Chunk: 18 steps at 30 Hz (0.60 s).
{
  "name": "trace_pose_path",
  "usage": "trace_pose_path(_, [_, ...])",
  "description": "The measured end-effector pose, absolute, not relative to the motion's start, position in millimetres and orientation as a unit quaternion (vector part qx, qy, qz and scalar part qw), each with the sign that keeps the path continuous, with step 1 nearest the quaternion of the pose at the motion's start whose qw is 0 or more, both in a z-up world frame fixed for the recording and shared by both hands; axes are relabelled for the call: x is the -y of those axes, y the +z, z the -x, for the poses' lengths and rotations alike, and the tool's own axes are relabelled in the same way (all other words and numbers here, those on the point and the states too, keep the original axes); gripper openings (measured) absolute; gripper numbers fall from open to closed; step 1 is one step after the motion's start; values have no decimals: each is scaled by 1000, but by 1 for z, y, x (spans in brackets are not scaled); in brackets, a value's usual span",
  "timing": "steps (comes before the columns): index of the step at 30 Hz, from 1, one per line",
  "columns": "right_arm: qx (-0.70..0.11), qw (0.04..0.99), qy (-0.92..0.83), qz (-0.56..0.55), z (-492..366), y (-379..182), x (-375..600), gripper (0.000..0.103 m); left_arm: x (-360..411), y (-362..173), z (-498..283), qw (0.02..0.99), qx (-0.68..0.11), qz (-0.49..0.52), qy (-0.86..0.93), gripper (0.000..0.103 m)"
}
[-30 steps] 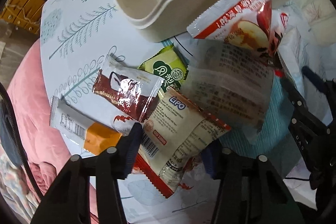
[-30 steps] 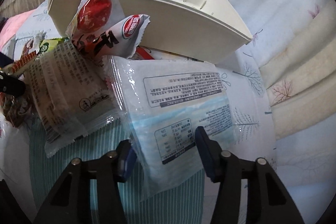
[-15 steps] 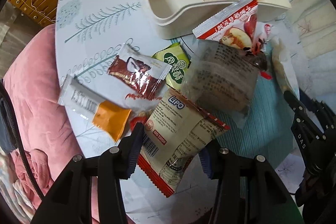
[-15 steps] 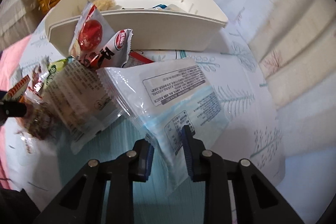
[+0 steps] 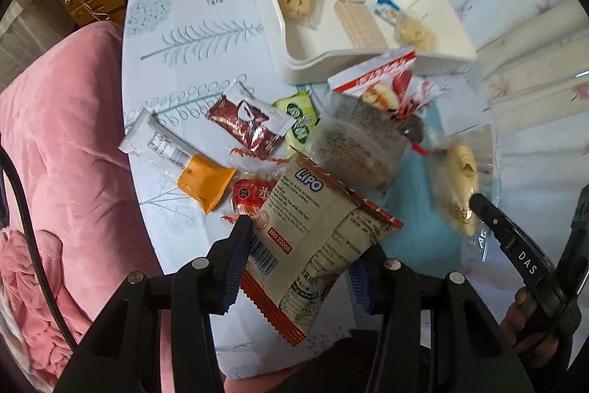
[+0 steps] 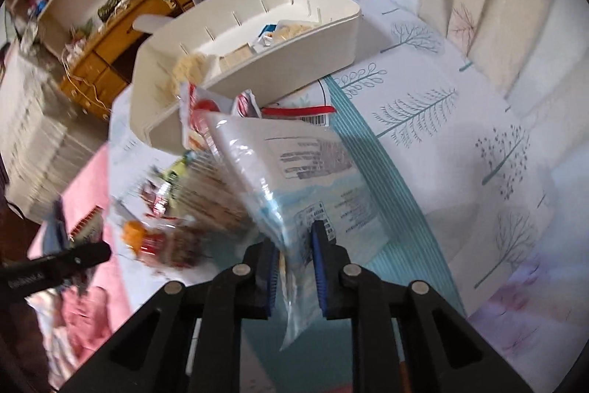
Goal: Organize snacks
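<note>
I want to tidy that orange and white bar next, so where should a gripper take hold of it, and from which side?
Grip the orange-and-white bar across its narrow width near the middle, coming straight down from above. It lies flat and long on the tablecloth, its left side and white end are free of other packets, while its orange end sits close to a red packet.

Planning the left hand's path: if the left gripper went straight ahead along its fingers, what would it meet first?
Probably the LiPO packet held between the left gripper fingers; beyond it the clear-wrapped brown snack, though depth is unclear.
</note>
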State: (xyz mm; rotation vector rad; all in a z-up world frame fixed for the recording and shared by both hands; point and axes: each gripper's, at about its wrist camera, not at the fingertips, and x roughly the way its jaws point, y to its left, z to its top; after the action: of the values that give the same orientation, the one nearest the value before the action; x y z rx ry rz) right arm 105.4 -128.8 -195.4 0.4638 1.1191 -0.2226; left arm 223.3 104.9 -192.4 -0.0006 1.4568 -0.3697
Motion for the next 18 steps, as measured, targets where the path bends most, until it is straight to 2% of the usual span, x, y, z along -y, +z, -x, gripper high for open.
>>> trace_pose_path(8, [-518,812,-48,-264,-122,-172,133,12,-102,-157,-236,744,-645,33,-168,47])
trace_pose_path(18, [-509,826,38,-238,-150,-144,133,10,-80,-134,-269,758,-637,44,-137,47])
